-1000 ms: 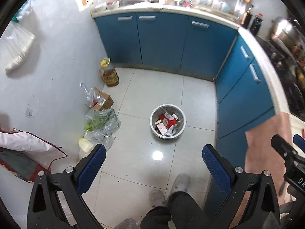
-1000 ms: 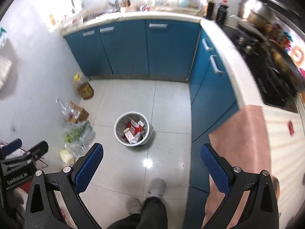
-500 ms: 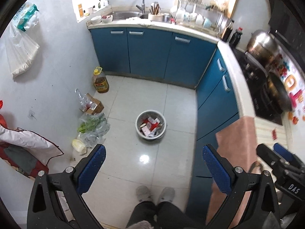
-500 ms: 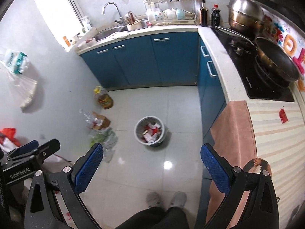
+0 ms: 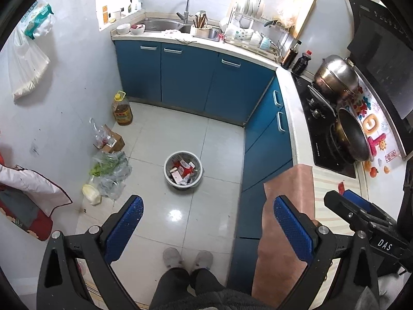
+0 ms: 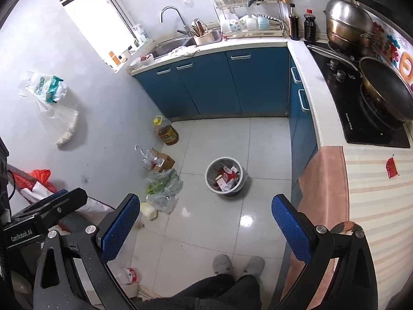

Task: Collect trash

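Blue-padded fingers frame the near edge of both views: the left gripper (image 5: 205,213) and the right gripper (image 6: 205,210) each stand spread wide with nothing between their pads, held high above the tiled floor (image 5: 216,139). Just below them a pair of grey slippers (image 5: 188,258) stands side by side on the tiles. To the right a pink cloth (image 6: 322,180) drapes over the end of the counter (image 6: 312,98). Farther out, in the middle of the floor, sits a round grey waste bin (image 5: 183,170), upright and holding red and white wrappers and paper (image 5: 183,171). Along the left wall lie clear plastic bags with greens (image 5: 109,166), then a small cardboard box (image 5: 113,142), then a jug of cooking oil (image 5: 121,112) near the corner. Beyond stand the blue cabinets (image 5: 191,77), with the steel sink and tap (image 5: 165,24) above them, a dish rack (image 5: 253,36) beside it, and a wok (image 5: 352,134) and a steel pot (image 5: 335,73) on the stove at right.
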